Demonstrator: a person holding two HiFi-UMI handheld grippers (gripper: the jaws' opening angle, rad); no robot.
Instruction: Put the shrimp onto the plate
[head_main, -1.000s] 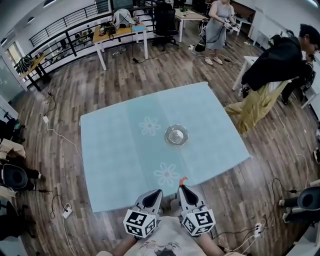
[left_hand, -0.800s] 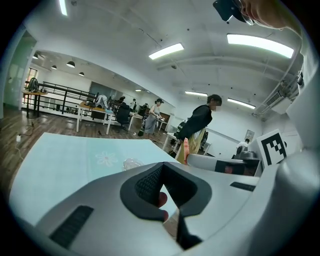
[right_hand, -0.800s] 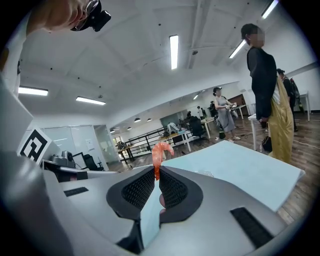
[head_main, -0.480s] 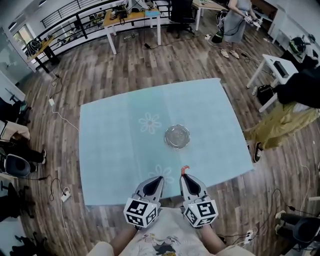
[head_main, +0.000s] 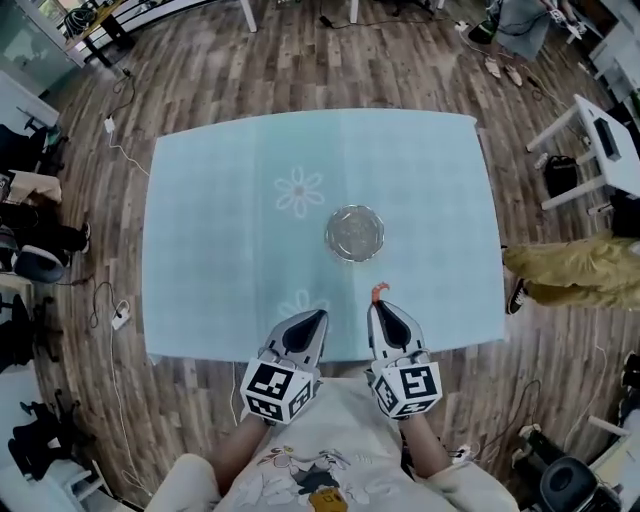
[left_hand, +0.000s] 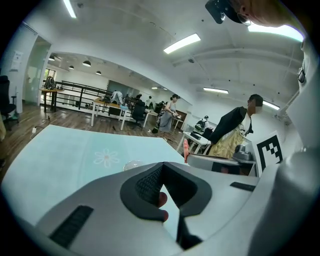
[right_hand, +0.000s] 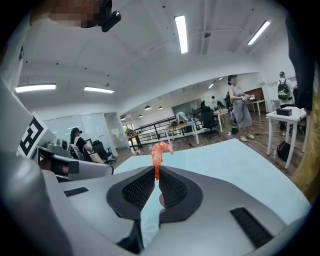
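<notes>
A clear glass plate (head_main: 354, 233) sits near the middle of the light blue table (head_main: 220, 250). My right gripper (head_main: 378, 308) hovers over the table's front edge, a little nearer than the plate, shut on an orange shrimp (head_main: 377, 292). In the right gripper view the shrimp (right_hand: 160, 151) sticks up from the closed pads (right_hand: 145, 186) of that gripper (right_hand: 156, 172). My left gripper (head_main: 319, 318) hangs beside it on the left, its jaws meeting at the tips with nothing held (left_hand: 162, 169). The left gripper view also shows the plate (left_hand: 131, 165) and the shrimp (left_hand: 186, 149).
The tablecloth carries two printed flowers (head_main: 299, 190). A person in khaki trousers (head_main: 575, 275) stands off the table's right side, near a white side table (head_main: 605, 150). Cables and chairs (head_main: 40, 262) lie on the wooden floor to the left.
The head view has tilted further down, so the table now sits higher in the picture. Both grippers stay side by side at the front edge, the right one still shut on the shrimp.
</notes>
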